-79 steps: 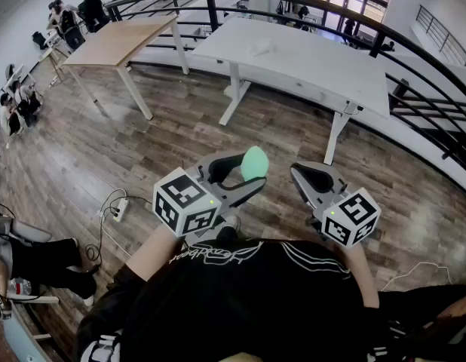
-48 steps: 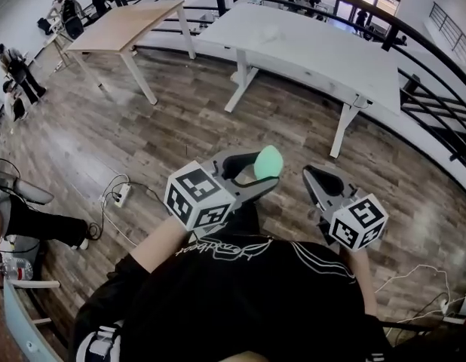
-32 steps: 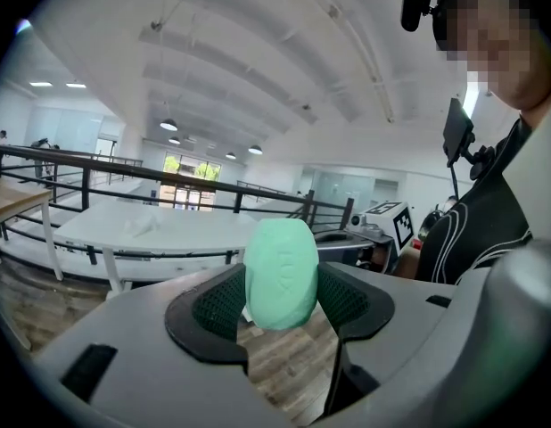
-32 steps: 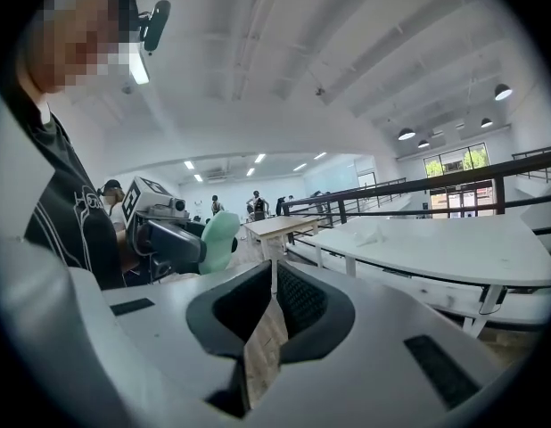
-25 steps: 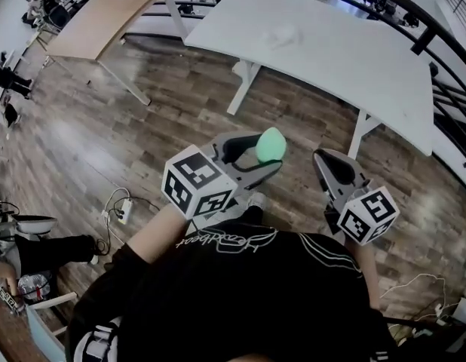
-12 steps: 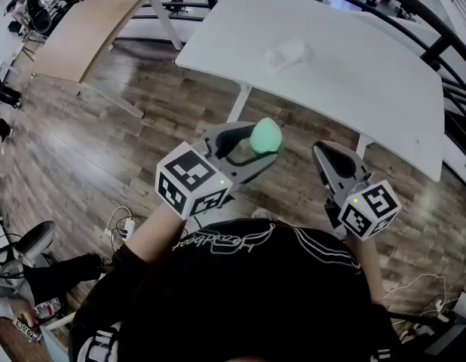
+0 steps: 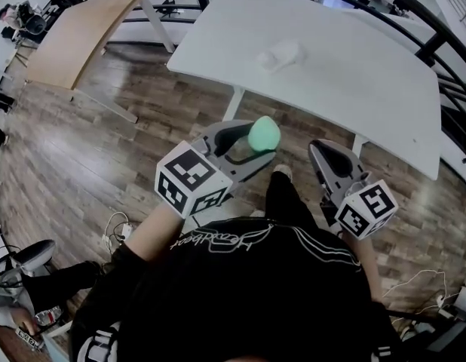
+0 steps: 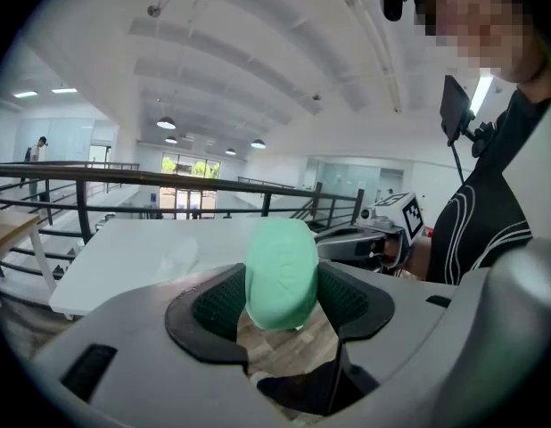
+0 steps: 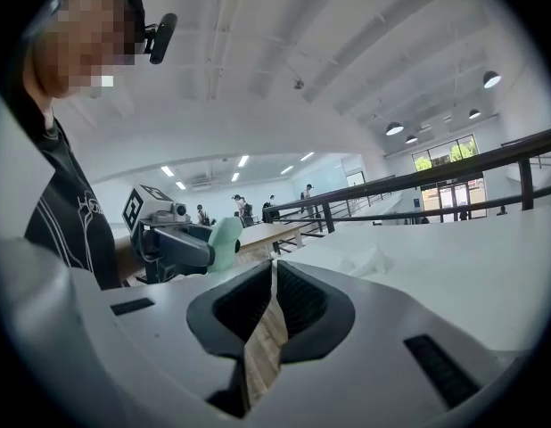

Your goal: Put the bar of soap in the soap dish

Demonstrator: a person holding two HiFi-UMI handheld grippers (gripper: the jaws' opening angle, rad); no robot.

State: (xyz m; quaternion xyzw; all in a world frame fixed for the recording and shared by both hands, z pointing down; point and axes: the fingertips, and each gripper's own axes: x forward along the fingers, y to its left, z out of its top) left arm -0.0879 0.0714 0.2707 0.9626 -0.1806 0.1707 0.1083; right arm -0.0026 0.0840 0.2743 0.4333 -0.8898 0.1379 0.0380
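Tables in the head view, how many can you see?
2. A white table fills the upper middle and right of the head view. A wooden table stands at the upper left, apart from it. Others may lie outside the frame.

The bar of soap (image 7: 264, 132) sits between the jaws of the left hand-held gripper (image 7: 257, 143), near the person and above the floor (image 7: 105, 149). The right hand-held gripper (image 7: 321, 155) is to its right, apart from it. Beyond both stands the desk (image 7: 354, 59), with the soap dish (image 7: 280, 54) on its left part. A second desk (image 7: 82, 29) stands far left.
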